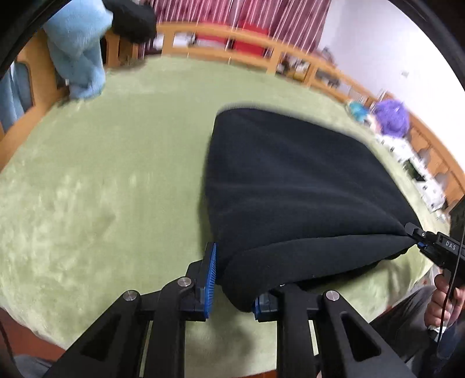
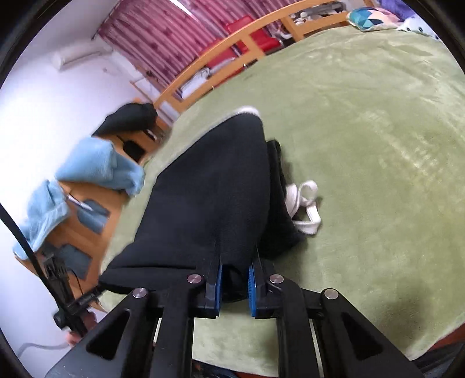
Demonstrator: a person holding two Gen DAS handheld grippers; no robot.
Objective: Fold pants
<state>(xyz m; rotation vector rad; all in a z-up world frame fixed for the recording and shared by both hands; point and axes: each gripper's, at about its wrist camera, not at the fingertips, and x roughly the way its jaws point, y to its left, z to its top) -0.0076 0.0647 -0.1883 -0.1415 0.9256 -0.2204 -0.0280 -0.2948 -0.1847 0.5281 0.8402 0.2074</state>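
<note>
Green plush blanket [image 1: 101, 180] covers the whole bed surface. Wooden rail [image 1: 221, 32] runs along the far edge, maroon patterned curtain [image 2: 162, 32] behind it, red boxes [image 2: 247, 37] showing through the slats. Light blue fleece [image 1: 78, 49] is draped over the rail at the corner, black bundle [image 1: 130, 17] just beside it. Patterned pillow [image 2: 369, 17] and a blurred purple fuzzy thing [image 1: 391, 116] sit at the bed's other side. White AC unit [image 2: 81, 56] high on the wall.
</note>
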